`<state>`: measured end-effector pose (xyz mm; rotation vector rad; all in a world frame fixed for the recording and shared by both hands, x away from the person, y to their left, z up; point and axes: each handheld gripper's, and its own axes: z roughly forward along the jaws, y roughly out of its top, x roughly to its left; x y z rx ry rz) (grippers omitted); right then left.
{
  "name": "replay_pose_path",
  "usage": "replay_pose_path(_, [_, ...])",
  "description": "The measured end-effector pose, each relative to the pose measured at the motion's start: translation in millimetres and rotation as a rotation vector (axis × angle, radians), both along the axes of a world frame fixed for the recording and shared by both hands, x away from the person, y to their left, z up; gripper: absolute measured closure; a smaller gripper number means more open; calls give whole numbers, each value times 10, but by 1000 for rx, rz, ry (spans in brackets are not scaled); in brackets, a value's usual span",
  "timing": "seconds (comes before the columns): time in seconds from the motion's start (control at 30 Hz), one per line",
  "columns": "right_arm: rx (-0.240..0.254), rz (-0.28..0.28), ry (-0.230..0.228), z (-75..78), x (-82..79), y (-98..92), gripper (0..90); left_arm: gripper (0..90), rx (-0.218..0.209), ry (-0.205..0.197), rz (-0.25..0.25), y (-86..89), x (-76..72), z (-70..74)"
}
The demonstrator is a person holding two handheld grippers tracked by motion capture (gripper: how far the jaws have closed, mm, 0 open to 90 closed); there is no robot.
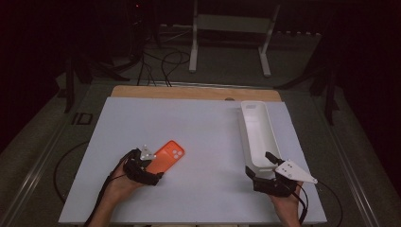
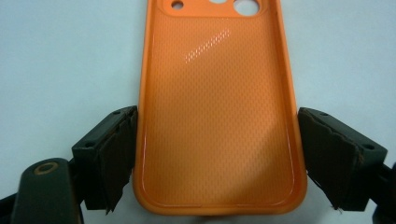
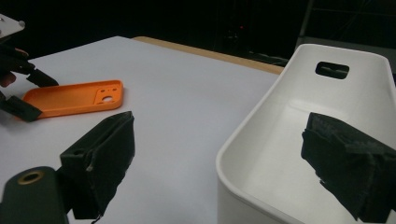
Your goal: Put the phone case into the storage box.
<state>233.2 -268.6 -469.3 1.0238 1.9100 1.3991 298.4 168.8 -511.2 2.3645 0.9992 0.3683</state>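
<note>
A: Case (image 2: 217, 116) first — the orange phone case lies flat, open side up, on the white table (image 1: 208, 137), its near end between the jaws of the left gripper (image 2: 217, 158).

B: Gripped? We see the pads right at its edges, but whether they press we cannot tell.

A: And the right gripper (image 3: 217, 158)?

B: We see its jaws standing wide, astride the near end wall of the white bin (image 3: 261, 154), one pad inside and one outside, clamping nothing.
</note>
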Motion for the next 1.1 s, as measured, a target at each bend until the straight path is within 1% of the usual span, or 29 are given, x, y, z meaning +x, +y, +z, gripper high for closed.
replay_pose_path(0.07, [-2,1,-2,2,0,0,98,169,-3,-4,3,4,-1,7])
replay_pose_path(0.17, [-1,0,-1,2,0,-4,97,169,-9,-24,12,17,-14,38])
replay_pose_path(0.2, [-1,0,-1,2,0,-4,97,169,-9,-24,12,17,-14,38])
replay_pose_path(0.23, [-1,0,-1,3,0,-2,98,169,-16,-32,16,24,-19,59])
replay_pose_path(0.27, [-1,0,-1,3,0,-2,98,170,-16,-32,16,24,-19,59])
replay_pose_path(0.37, [-2,1,-3,5,0,2,98,169,-26,-50,22,37,-25,99])
replay_pose_path(0.4, [-2,1,-4,6,-1,4,97,169,-29,-50,23,37,-26,110])
replay_pose_path(0.47, [-1,1,-3,6,1,3,97,170,-31,-63,26,35,-28,132])
replay_pose_path(0.5, [-2,2,-3,6,3,2,97,169,-38,-62,24,37,-27,143])
replay_pose_path(0.53, [0,2,-2,7,4,1,97,169,-35,-73,28,33,-31,166])
replay_pose_path(0.6, [1,2,-1,9,4,3,97,169,-35,-85,28,29,-35,189])
replay_pose_path(0.67, [2,3,-2,10,5,3,97,169,-38,-85,26,28,-37,203])
replay_pose_path(0.7, [4,3,-2,13,6,5,97,169,-42,-98,26,20,-46,232])
replay_pose_path(0.77, [10,4,2,19,6,8,97,169,-47,-101,21,18,-49,248])
replay_pose_path(0.87, [14,10,-1,42,10,16,97,169,-53,-122,20,3,-69,312])
replay_pose_path(1.0, [25,21,12,72,32,34,97,169,-56,-144,18,-14,-78,377])
replay_pose_path(1.1, [29,25,16,87,42,49,97,169,-60,-152,13,-19,-75,414])
